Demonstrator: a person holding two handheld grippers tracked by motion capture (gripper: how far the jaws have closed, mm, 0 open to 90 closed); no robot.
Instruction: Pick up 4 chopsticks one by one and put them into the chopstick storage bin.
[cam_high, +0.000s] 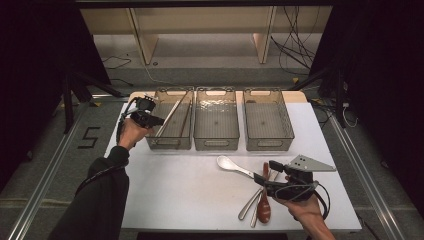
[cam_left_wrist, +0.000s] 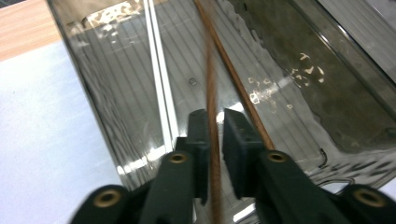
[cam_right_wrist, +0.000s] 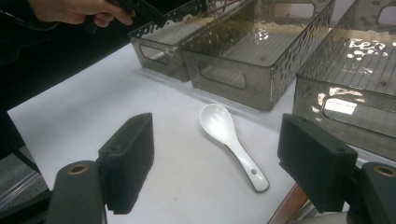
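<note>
Jaws of left gripper (cam_left_wrist: 215, 140) narrowly apart around a brown chopstick (cam_left_wrist: 211, 93), over the left bin (cam_high: 170, 120). Second chopstick (cam_left_wrist: 238, 84) lying inside that bin. Right gripper (cam_right_wrist: 215, 163) wide open, near white spoon (cam_right_wrist: 231, 140), well apart from the left bin.

**Layout on the table**

Three smoky clear plastic bins side by side along the far half of the white-topped table (cam_high: 175, 195): left bin (cam_high: 172, 141), middle bin (cam_high: 216, 142), right bin (cam_high: 269, 143). In the left bin, thin brown wooden chopsticks (cam_high: 172, 114) slanting lengthwise. Nearer, before the middle and right bins, a white ceramic soup spoon (cam_high: 233, 165); just right, a cluster of brown wooden spoon (cam_high: 263, 202) and metal spoons (cam_high: 250, 202).
</note>
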